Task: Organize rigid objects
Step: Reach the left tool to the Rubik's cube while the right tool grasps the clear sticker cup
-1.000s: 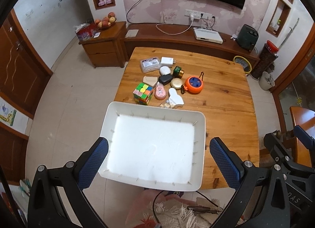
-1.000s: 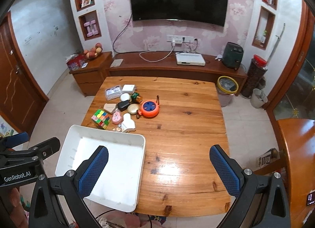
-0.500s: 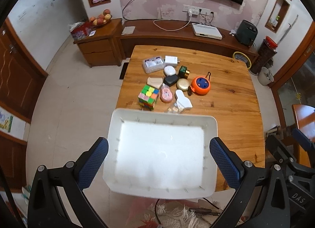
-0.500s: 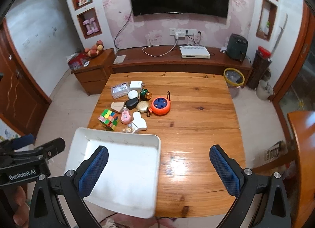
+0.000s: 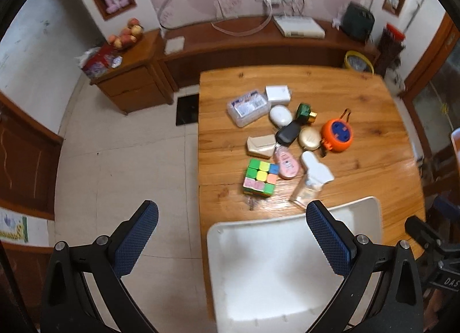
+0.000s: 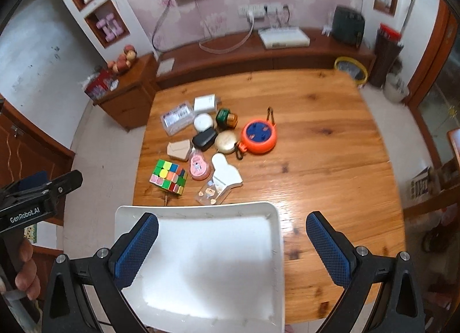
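Beyond both released claws (image 5: 231,242) (image 6: 231,242), a white tray (image 6: 276,246) fronts the cube (image 6: 169,175) and trinkets.

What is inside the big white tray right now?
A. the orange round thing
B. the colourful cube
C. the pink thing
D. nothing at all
D: the white tray shows only its bare white floor, while the colourful cube, the orange round thing and the pink thing all lie on the wooden table beyond its far rim.
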### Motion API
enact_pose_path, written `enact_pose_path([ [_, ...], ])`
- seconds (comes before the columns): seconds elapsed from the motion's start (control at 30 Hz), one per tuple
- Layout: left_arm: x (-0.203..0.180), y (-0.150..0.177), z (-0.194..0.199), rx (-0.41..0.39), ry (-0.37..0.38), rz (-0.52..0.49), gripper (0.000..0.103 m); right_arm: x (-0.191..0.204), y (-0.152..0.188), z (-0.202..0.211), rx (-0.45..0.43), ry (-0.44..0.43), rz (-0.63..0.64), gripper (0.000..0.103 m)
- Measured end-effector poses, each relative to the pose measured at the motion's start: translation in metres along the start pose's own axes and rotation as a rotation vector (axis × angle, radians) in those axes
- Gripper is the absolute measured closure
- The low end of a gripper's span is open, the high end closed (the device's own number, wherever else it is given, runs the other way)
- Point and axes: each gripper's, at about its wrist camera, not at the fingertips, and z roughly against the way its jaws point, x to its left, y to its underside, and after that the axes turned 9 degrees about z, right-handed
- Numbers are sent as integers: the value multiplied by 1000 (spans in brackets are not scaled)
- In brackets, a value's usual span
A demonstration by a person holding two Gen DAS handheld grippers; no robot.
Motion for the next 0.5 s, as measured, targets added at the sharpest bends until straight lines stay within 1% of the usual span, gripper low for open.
enact_pose_path([
  [0.07, -3, -10, -27, 48, 4, -24, 1, 3, -12, -23, 34, 29, -6, 0],
  [0.17, -12, -17, -67, 124, 12, -56, 1, 4, -25, -53, 87, 40, -20, 0],
  [0.23, -20, -18, -93, 180, 10, -73, 1, 0, -30, -71, 122, 36, -43, 2],
  [0.37, -34, -17, -146, 309, 20, -82, 1, -12, -37, -112, 211, -14, -141, 8],
  [0.4, -36, -17, -155, 325, 16, -84, 1, -14, -37, -120, 228, -28, -161, 10],
  [0.5, -39, -14, -180, 365, -9, -81, 1, -16, -36, -144, 277, -54, -207, 12],
])
